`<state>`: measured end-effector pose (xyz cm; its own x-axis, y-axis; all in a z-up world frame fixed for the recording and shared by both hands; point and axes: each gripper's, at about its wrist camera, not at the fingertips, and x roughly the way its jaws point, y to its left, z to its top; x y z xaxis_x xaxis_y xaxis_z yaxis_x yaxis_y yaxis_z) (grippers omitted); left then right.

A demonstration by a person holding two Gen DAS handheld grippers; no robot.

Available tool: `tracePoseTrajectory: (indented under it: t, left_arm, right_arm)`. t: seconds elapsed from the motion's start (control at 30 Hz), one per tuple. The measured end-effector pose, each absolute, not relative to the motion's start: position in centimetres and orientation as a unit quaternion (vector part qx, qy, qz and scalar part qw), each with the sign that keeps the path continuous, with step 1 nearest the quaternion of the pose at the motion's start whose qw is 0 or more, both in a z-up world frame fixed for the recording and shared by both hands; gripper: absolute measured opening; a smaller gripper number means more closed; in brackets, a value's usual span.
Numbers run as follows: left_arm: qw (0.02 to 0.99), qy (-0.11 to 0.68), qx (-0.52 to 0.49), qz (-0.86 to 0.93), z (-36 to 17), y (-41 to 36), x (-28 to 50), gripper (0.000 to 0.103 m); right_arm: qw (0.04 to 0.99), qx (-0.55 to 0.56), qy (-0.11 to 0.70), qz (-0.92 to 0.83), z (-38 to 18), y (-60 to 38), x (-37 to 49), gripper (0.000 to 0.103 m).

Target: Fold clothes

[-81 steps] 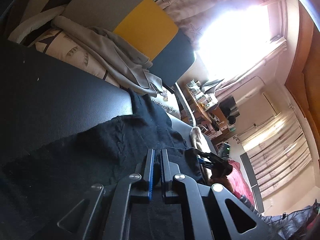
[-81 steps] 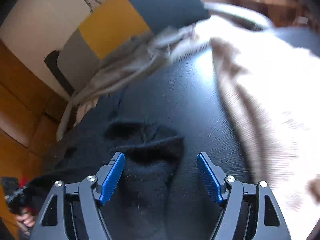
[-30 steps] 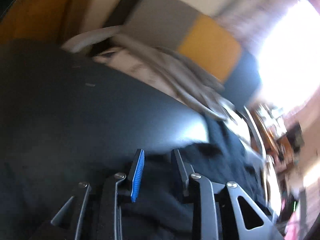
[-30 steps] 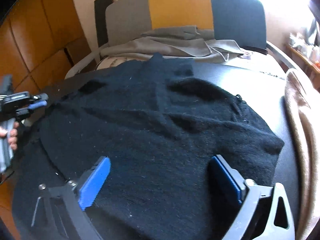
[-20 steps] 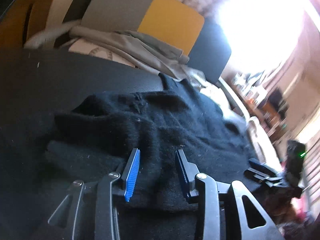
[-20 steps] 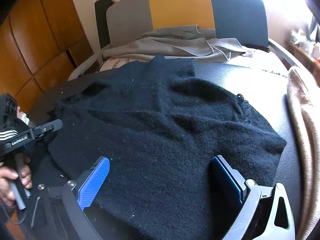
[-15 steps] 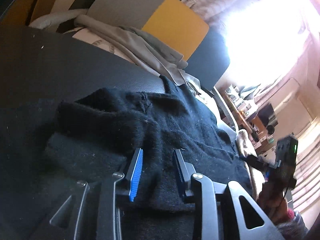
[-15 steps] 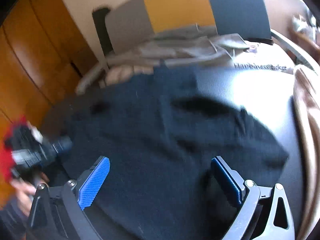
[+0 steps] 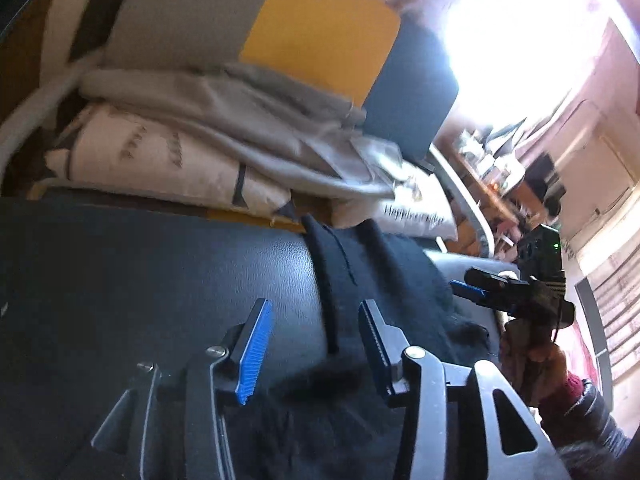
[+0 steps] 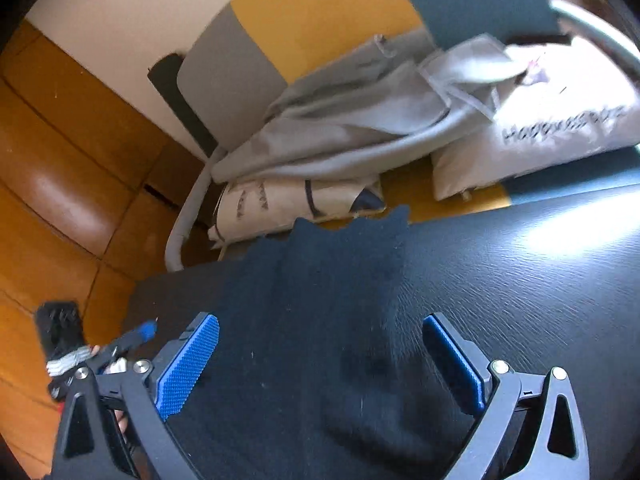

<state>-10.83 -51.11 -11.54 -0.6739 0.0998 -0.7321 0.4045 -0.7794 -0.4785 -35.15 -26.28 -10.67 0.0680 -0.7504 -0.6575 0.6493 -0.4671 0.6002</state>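
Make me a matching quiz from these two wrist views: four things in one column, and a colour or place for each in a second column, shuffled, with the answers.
Things
1. black sweater
2. grey garment
3. printed pillow
4. middle chair-back panel

Descriptions
A. yellow
B. white, with dark lettering
C. spread on the dark table, between the fingers of both grippers
D. draped over the cushions on the chair

Pairs: 1-C, 2-D, 3-B, 4-A
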Motion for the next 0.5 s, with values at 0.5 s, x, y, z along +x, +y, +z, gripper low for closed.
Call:
tracePoseTrajectory:
  t: [0.5]
  left_arm:
    - [0.035, 0.343, 0.455, -0.821, -15.1, -52.1, -21.7, 0.015]
  right_arm:
    - [0.559, 0.536, -0.099, -0.625, -12.1, -29.3, -38.7, 0.065]
